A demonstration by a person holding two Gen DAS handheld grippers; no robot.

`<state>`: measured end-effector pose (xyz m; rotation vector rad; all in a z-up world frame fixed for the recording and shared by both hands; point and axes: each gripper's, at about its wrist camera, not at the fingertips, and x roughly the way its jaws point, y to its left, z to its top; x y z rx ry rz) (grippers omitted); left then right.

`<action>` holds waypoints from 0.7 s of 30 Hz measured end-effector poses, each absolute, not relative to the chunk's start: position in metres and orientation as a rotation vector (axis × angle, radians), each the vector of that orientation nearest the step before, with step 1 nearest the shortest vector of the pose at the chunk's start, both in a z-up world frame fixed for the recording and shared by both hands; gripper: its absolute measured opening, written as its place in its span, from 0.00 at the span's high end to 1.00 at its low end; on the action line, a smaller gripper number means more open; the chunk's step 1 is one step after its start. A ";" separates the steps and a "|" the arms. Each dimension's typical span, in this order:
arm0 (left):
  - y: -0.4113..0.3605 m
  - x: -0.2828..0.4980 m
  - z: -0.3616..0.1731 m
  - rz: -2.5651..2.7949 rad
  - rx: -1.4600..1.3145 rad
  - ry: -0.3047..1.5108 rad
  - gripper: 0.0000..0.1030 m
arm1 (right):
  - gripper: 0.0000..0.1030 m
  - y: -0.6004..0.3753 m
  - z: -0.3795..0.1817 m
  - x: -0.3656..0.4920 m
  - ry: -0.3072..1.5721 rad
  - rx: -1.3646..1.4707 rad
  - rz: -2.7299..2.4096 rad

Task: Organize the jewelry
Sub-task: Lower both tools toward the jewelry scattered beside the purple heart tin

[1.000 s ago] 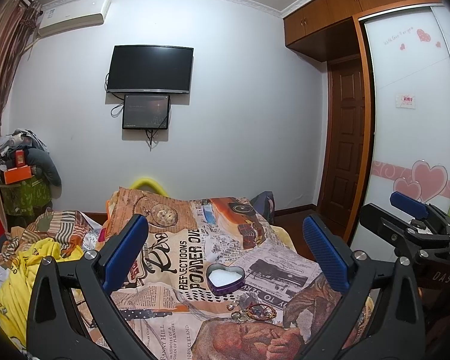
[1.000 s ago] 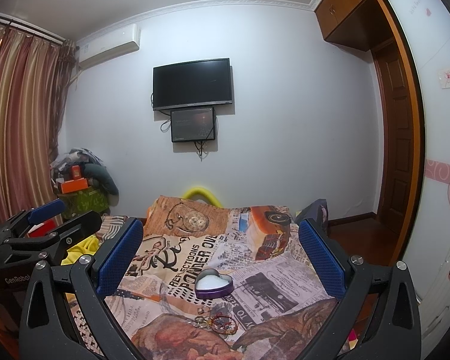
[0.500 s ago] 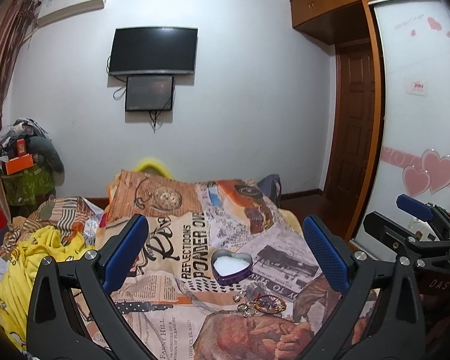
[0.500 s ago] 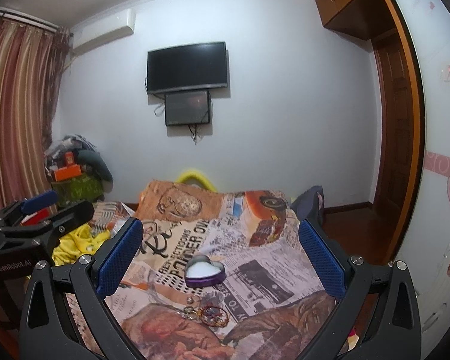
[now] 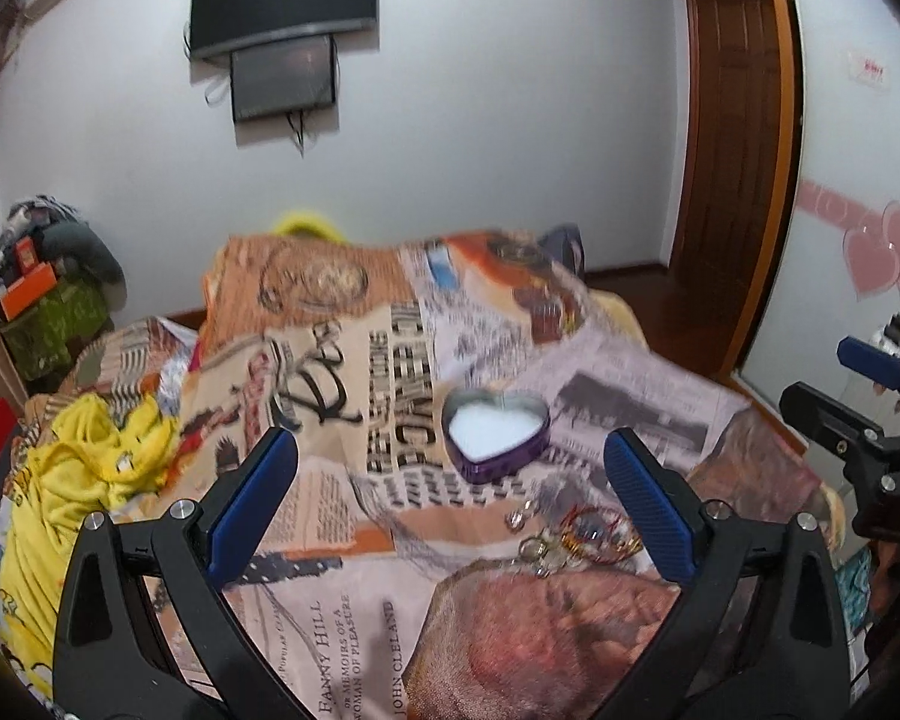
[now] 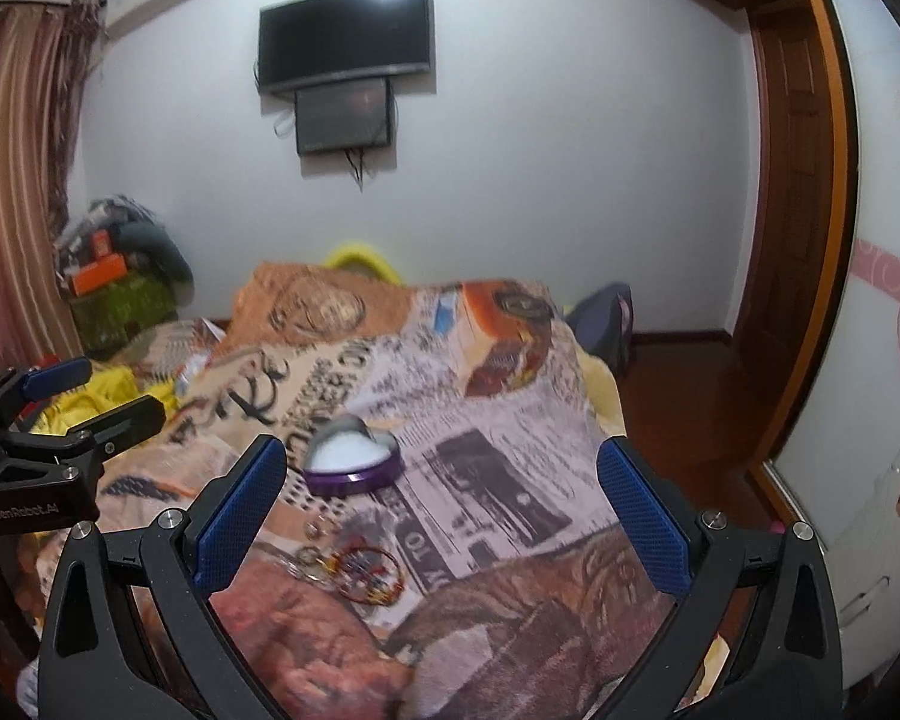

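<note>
— While both tools hung over the bed, was anything put away yet?

— As far as I could judge, nothing. The heart-shaped tin sat open toward the middle of the bedspread, and only its white lining showed inside. The jewelry, some small rings and a beaded hoop, lay loose on the cover just nearer the bed's front edge than the tin.

— And the grippers?

— The left gripper was spread wide with nothing between its pads. The right gripper was released too, equally bare, with the hoop lying below its left pad.

— So what was left?

— Practically all of it, I'd say: each piece remained to be picked up and dropped into the tin. Blur hid how many small pieces there were.
</note>
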<state>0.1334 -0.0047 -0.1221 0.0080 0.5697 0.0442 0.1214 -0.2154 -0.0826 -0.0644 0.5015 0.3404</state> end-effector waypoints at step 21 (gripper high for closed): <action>-0.011 0.183 -0.218 -0.115 -0.055 0.936 0.42 | 0.29 -0.200 -0.168 0.160 0.806 -0.141 0.442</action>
